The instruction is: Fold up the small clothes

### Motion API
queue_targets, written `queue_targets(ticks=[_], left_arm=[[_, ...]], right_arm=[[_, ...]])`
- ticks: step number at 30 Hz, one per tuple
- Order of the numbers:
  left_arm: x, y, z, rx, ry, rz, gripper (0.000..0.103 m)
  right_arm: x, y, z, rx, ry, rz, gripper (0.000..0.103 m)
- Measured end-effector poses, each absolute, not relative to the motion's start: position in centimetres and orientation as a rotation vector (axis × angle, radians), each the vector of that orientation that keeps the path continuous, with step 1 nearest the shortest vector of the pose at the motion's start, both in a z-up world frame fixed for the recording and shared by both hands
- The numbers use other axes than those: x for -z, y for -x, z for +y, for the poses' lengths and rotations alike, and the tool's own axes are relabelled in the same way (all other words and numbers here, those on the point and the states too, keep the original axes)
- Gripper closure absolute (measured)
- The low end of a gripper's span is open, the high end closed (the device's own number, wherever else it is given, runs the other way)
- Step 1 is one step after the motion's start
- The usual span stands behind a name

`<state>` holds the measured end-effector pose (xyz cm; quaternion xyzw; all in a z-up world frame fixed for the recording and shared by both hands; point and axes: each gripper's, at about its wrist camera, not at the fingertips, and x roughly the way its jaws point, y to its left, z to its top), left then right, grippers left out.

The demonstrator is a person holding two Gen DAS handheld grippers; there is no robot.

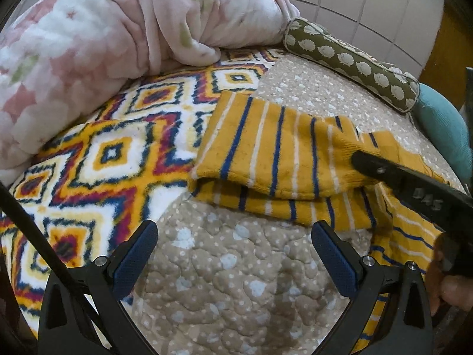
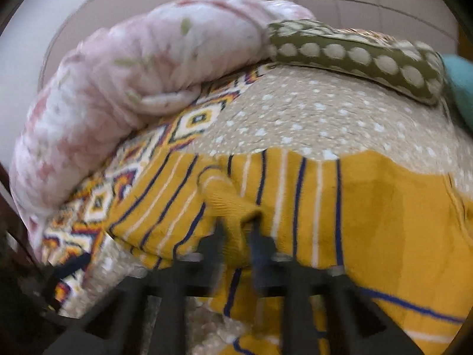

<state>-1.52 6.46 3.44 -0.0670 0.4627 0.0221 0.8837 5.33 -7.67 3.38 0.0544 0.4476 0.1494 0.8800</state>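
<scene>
A small mustard-yellow garment (image 1: 275,159) with blue and white stripes lies partly folded on the beige dotted quilt (image 1: 224,269). My left gripper (image 1: 235,251) is open and empty, low over the quilt just in front of the garment. My right gripper (image 2: 238,224) is shut on a ribbed yellow cuff of the garment (image 2: 295,207), pinching a bunch of cloth between its fingers. The right gripper also shows in the left wrist view (image 1: 359,159), coming in from the right onto the garment's top layer. The right wrist view is blurred.
A pink floral blanket (image 1: 97,41) is heaped at the back left. A diamond-patterned fleece (image 1: 97,159) lies left of the garment. An olive bolster with pale spots (image 1: 351,62) and a teal cushion (image 1: 443,127) lie at the back right.
</scene>
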Motion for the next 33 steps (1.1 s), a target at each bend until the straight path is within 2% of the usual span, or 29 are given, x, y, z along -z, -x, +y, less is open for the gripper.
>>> queue_targets(ticks=[4,9,13,20,33], left_arm=[[-3.8,1.8,6.7,-0.045,0.165,0.953,0.000],[-4.6,2.5,5.6,-0.037,0.141,0.935,0.000],[-5.1,3.2,4.1,-0.016,0.105,0.926,0.000],[-5.9,3.9,1.1,0.025,0.025,0.924,0.000],[-4.6,3.0,-3.3,0.090,-0.070,0.997,0.000]], right_arm=[[-5.7,-3.6,-9.6,-0.291,-0.132,0.861,0.091],[-10.6,-0.1,-16.7,-0.177,-0.229,0.721,0.091],[-12.7,2.7,-22.3,-0.059,-0.241,0.683,0.091],[-11.9,6.6,-30.3,0.092,-0.326,0.703,0.091],[-9.5,10.6,-35.9,0.267,-0.338,0.742,0.091]])
